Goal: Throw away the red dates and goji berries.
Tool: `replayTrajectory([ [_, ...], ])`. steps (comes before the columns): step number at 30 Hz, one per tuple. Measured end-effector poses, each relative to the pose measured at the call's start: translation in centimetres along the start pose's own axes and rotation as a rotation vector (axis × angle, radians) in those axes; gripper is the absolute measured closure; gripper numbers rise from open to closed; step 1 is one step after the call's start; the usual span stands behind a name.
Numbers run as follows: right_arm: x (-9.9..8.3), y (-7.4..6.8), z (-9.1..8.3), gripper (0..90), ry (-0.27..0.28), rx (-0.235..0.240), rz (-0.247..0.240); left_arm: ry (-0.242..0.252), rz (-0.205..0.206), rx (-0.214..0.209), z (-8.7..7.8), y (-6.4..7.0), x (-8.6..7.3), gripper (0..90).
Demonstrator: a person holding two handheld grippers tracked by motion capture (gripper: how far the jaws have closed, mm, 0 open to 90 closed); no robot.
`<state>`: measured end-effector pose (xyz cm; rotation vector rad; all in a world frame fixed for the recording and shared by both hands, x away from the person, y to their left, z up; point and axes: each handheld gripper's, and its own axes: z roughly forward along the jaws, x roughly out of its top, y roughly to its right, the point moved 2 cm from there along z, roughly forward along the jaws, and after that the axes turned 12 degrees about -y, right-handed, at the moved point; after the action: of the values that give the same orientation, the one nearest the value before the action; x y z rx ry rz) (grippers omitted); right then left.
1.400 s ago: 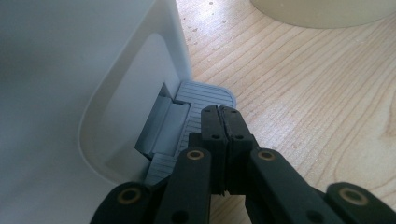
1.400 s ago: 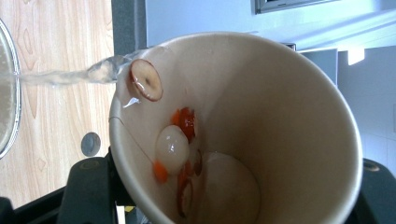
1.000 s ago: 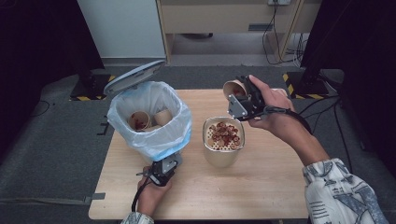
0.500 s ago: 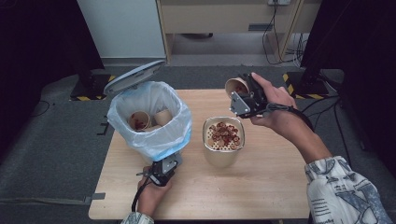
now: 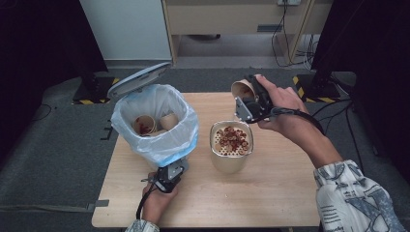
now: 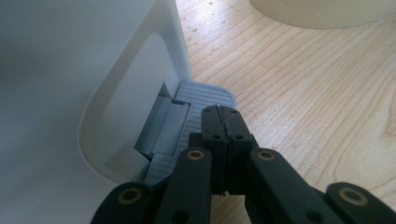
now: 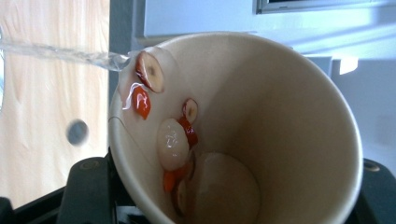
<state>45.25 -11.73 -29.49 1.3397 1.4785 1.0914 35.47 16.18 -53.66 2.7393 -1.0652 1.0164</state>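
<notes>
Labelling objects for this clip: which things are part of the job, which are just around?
In the job: paper cup clamped by right gripper; strainer pot of fruit bits; pedal bin, its pedal pressed by left gripper.
Just around: table; floor cables; discarded cups.

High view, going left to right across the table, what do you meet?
Pedal bin with its blue liner → left claw at the bin's foot → sieve-topped pot holding red bits → paper cup held tipped in the right claw.
</notes>
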Motion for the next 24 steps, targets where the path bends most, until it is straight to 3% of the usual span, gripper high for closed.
replayTrajectory([
  [6, 0.71, -0.38, -0.10, 33.7, -0.043, -0.055, -0.132, 0.000, 0.001, 0.000, 0.00, 0.00, 0.00, 88.5],
  [10, 0.84, -0.54, -0.18, 33.7, -0.067, -0.081, -0.189, 0.003, 0.000, -0.002, 0.03, -0.01, 0.00, 88.5],
  [19, 0.63, -0.23, -0.21, 33.7, -0.077, -0.111, -0.223, 0.000, 0.001, 0.000, 0.00, 0.01, 0.01, 88.5],
  [24, 0.93, -0.42, -0.38, 33.7, -0.068, -0.103, -0.237, 0.000, 0.000, 0.001, 0.01, 0.02, 0.01, 88.5],
])
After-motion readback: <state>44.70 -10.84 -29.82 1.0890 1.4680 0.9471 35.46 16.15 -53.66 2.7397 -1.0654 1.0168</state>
